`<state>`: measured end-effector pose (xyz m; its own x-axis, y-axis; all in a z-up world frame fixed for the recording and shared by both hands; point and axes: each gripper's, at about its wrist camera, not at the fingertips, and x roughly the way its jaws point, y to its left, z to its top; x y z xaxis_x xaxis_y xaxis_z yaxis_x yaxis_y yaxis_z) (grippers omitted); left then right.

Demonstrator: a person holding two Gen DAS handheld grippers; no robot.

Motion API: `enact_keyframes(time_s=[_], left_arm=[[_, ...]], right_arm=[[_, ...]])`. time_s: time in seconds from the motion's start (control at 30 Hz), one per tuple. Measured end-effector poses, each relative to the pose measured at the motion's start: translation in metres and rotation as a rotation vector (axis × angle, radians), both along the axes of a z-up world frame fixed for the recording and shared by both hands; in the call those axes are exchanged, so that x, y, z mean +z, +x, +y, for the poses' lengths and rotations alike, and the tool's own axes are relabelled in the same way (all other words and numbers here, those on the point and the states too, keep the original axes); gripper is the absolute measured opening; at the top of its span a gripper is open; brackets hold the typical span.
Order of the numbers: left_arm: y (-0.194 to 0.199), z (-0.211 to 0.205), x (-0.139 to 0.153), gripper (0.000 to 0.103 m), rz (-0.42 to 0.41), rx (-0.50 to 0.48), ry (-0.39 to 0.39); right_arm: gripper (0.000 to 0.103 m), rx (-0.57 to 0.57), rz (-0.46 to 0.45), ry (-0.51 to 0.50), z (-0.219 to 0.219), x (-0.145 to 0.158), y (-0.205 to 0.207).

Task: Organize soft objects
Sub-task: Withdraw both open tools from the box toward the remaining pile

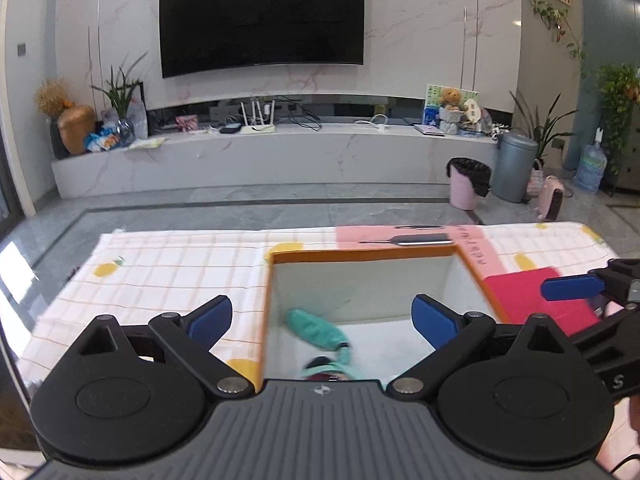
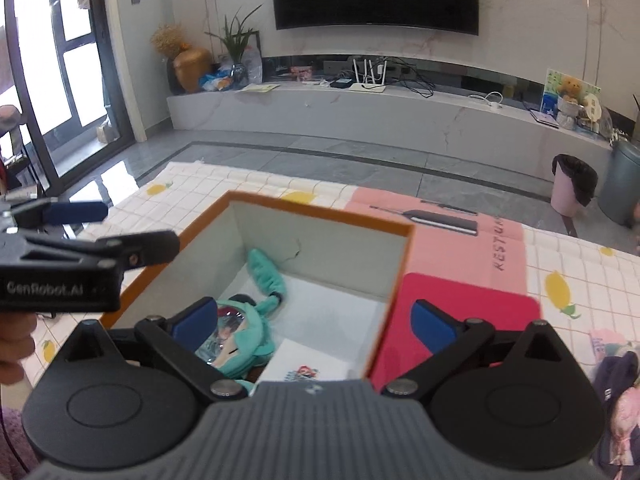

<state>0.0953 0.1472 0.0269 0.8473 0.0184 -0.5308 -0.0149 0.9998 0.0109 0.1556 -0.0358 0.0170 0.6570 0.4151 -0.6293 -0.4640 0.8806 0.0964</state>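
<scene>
**Teal doll lies in the box, both grippers empty**

Only the right wrist view shows the teal plush doll's point(image 2: 240, 332) face and more soft toys point(image 2: 616, 404) at its right edge. The left gripper point(image 1: 322, 318) and right gripper point(image 2: 314, 326) hover above with jaws spread. The orange-rimmed box point(image 1: 360, 255) sits on the checked-cloth desk point(image 1: 160, 272); beyond, a television point(image 1: 262, 16).

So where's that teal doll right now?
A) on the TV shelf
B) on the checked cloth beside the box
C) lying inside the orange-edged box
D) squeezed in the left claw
C: the teal doll lies on the floor of the box, and both the left claw and the right claw are open above it, holding nothing.
</scene>
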Motion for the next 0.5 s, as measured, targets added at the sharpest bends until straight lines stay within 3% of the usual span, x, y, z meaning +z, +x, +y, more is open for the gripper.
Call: enact_keyframes(time_s=[0.2,0.4,0.5], left_arm=[[-0.006,-0.027,0.019,0.103,-0.022,-0.059,-0.071],[-0.012,-0.068,0.038,0.103,-0.065,-0.134,-0.036],[-0.010,-0.088,0.043,0.103,-0.063,-0.138,-0.021]], right_arm=[[0.101,-0.088,-0.029,-0.033,-0.047,0.023,0.004],[0.101,-0.263,-0.034,-0.032,-0.123,0.049,0.012],[0.101,-0.334,-0.062,-0.114,-0.155,0.053,0.015]])
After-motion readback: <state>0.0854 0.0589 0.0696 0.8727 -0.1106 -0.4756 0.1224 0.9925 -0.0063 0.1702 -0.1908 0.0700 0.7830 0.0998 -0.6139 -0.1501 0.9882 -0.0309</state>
